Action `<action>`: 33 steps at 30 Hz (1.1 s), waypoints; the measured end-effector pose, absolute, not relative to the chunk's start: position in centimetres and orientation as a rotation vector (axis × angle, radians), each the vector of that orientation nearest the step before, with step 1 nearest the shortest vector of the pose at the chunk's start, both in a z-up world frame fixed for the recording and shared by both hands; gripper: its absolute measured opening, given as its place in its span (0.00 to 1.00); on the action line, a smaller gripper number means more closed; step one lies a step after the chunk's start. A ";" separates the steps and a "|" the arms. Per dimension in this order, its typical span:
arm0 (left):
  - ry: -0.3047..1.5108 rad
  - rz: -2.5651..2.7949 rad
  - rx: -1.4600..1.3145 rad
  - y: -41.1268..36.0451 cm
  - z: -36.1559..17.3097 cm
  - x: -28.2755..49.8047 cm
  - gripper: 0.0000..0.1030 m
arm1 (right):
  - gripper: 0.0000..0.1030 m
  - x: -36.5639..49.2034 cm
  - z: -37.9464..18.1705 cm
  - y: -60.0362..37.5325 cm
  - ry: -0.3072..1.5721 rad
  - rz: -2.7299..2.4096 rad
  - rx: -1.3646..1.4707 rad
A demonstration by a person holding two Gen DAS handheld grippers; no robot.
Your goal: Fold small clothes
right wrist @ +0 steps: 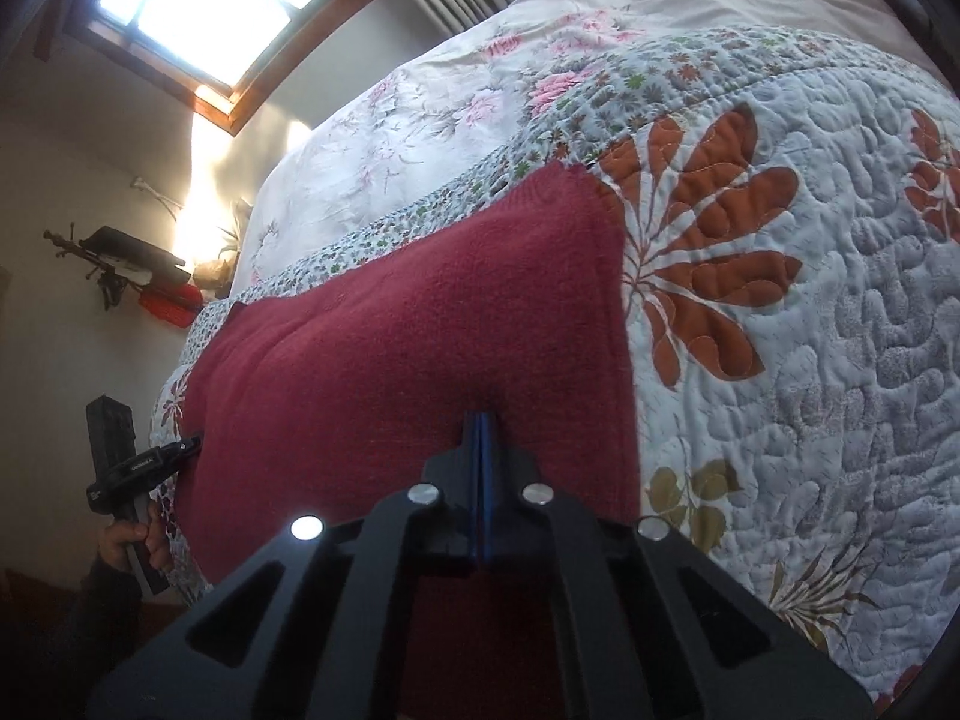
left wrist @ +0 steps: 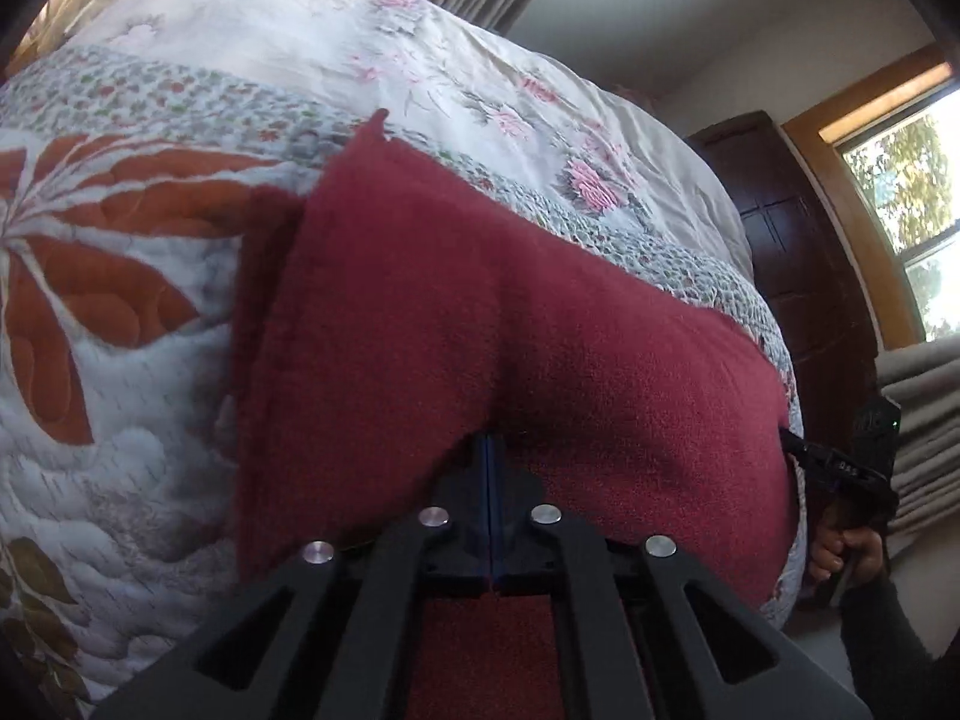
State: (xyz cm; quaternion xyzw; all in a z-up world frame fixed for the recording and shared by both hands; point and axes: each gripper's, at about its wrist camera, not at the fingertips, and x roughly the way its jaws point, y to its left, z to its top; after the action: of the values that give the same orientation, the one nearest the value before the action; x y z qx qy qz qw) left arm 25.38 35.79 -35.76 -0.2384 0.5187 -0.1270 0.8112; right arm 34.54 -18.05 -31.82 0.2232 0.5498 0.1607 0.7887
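Maroon fleece cloth, folded, on quilt

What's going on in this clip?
A person is folding a dark red cloth on a bed covered with a flowered quilt, holding a gripper in each hand. The left gripper is shut on the near edge of the cloth, and the right gripper is shut on the same edge further along. Each camera also catches the other gripper out at the side. The cloth lies mostly flat on the quilt, with a second layer showing along one side, so it looks partly folded.
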 end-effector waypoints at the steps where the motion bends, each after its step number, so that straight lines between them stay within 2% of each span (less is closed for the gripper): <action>1: 1.089 -0.286 -0.505 35.5 -34.7 24.6 0.06 | 0.12 33.8 -30.6 -18.3 1.166 0.349 0.472; 3: 1.012 -0.378 -0.516 34.6 -32.1 22.3 0.10 | 0.22 31.6 -28.4 -18.0 1.135 0.399 0.430; 6: 0.974 -0.469 -0.499 31.9 -30.9 18.7 0.14 | 0.22 28.4 -28.2 -16.2 1.176 0.506 0.388; 8: 1.027 -0.467 -0.445 30.2 -32.8 17.3 0.14 | 0.22 26.9 -29.9 -14.5 1.231 0.558 0.357; 11: 1.087 -0.401 -0.435 30.3 -36.8 16.5 0.11 | 0.15 26.1 -33.5 -14.0 1.297 0.518 0.298; 13: 1.080 -0.384 -0.449 31.2 -37.2 16.6 0.02 | 0.01 26.2 -34.2 -15.3 1.305 0.495 0.358; 18: 1.085 -0.350 -0.445 33.9 -36.7 15.3 0.04 | 0.00 25.3 -33.4 -18.7 1.300 0.365 0.382; 20: 1.080 -0.314 -0.512 36.6 -36.6 14.1 0.05 | 0.04 24.5 -32.6 -19.8 1.284 0.288 0.367; 22: 1.087 -0.271 -0.597 39.3 -36.3 12.8 0.18 | 0.13 23.4 -30.6 -19.5 1.252 0.227 0.321; 23: 1.094 -0.263 -0.622 40.5 -36.0 12.5 0.22 | 0.13 22.8 -29.3 -18.7 1.229 0.226 0.293; 24: 1.102 -0.253 -0.632 41.5 -35.5 12.5 0.36 | 0.16 22.2 -27.7 -17.2 1.206 0.225 0.237; 25: 1.116 -0.231 -0.626 42.3 -34.9 12.8 0.58 | 0.28 21.8 -26.3 -15.5 1.182 0.228 0.164; 26: 1.127 -0.221 -0.622 42.9 -34.3 13.3 0.67 | 0.36 21.4 -25.0 -13.1 1.159 0.244 0.088; 27: 1.134 -0.233 -0.629 43.4 -33.8 14.1 0.74 | 0.54 20.8 -23.9 -10.6 1.137 0.268 0.017; 28: 1.143 -0.255 -0.636 43.7 -33.3 15.0 0.75 | 0.62 20.0 -22.9 -7.8 1.113 0.302 -0.062; 31: 1.205 -0.314 -0.684 44.4 -33.2 18.6 0.85 | 0.67 17.6 -21.8 3.0 1.046 0.407 -0.367; 33: 1.282 -0.354 -0.783 45.2 -34.3 21.2 0.85 | 0.72 15.4 -22.2 9.8 0.966 0.466 -0.580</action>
State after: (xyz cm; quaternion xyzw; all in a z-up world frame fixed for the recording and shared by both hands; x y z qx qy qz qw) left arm 21.15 45.21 -34.33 -0.3538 0.5794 -0.1598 0.7166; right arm 15.37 9.81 -22.16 -0.2722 0.4537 0.2189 0.8199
